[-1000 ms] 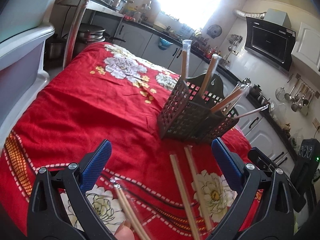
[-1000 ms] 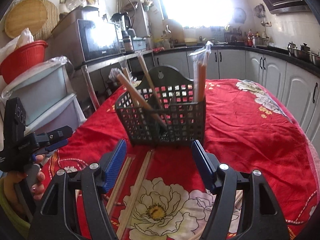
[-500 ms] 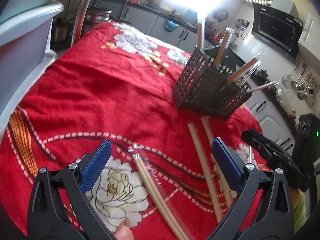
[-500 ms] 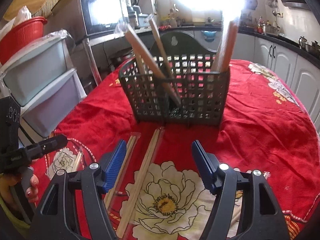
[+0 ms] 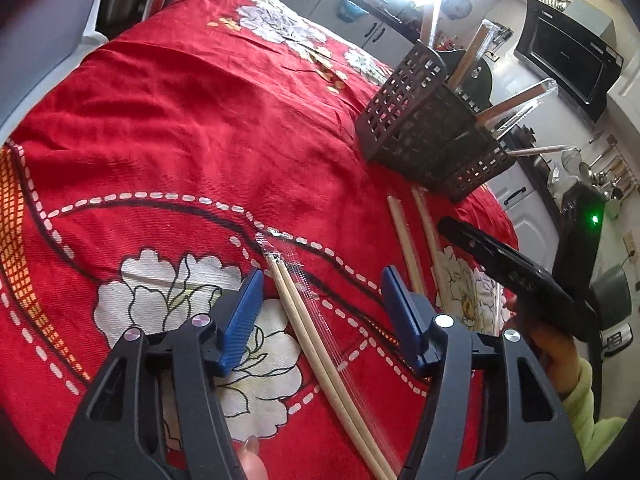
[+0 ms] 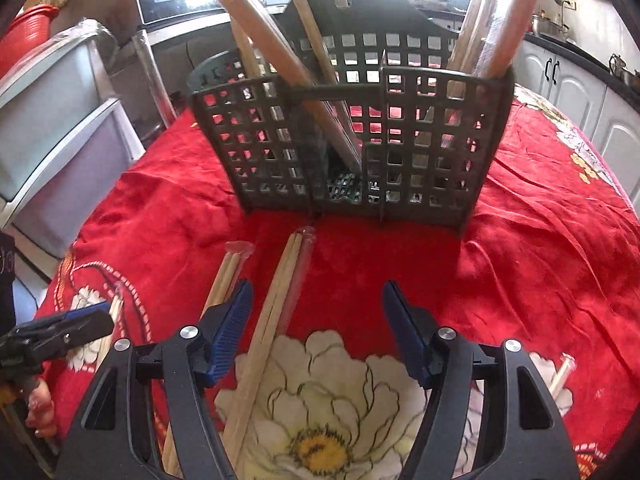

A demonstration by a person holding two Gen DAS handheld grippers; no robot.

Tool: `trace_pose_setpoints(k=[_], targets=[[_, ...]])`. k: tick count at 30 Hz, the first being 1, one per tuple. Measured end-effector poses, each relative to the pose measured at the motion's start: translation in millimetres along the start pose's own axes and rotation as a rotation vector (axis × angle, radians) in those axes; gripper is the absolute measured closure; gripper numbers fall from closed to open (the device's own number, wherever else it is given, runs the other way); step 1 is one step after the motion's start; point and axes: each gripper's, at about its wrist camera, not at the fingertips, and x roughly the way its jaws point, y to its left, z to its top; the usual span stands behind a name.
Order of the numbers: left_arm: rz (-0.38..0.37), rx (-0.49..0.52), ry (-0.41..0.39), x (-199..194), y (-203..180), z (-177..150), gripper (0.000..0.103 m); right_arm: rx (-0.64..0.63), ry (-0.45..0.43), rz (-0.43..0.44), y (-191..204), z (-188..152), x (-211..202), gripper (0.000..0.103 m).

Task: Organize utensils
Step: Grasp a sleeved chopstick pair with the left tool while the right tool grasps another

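Note:
A dark slotted utensil basket (image 5: 424,132) (image 6: 352,136) stands on the red flowered tablecloth (image 5: 180,120) and holds several wrapped chopstick pairs upright. My left gripper (image 5: 320,308) is open, low over a wrapped chopstick pair (image 5: 316,332) that lies between its fingers. Two more pairs (image 5: 416,248) lie nearer the basket. My right gripper (image 6: 316,316) is open, just in front of the basket, above one wrapped pair (image 6: 272,320). Another pair (image 6: 224,280) lies just left of its left finger. The left gripper shows at the left edge of the right wrist view (image 6: 60,332).
Plastic drawers (image 6: 48,128) stand off the table's left side. Kitchen cabinets (image 6: 580,92) run behind and to the right. The right gripper's body (image 5: 516,276) crosses the left wrist view. Another wrapped utensil (image 6: 560,376) lies at the right.
Both grippers have dropped toward the cloth. The left moved over the near chopstick pair, now between its fingers. The right moved closer to the basket. Both stay open.

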Motion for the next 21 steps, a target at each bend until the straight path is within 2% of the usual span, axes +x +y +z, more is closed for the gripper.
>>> trace_pose_setpoints(k=[6, 9, 16, 19, 21], targets=[[0.052, 0.014, 0.011, 6, -1, 2, 0.064, -0.019, 0.044, -0.005, 4, 14, 21, 0.054], [0.085, 0.021, 0.013, 10, 0, 6, 0.07, -0.006, 0.066, 0.007, 3, 17, 31, 0.056], [0.097, 0.031, -0.01, 15, -2, 11, 0.072, 0.005, 0.073, 0.002, 5, 22, 42, 0.06], [0.122, 0.047, -0.015, 17, -6, 11, 0.072, 0.003, 0.074, -0.002, 6, 23, 42, 0.066], [0.143, 0.057, -0.018, 19, -9, 12, 0.077, -0.003, 0.074, -0.004, 8, 23, 43, 0.074]])
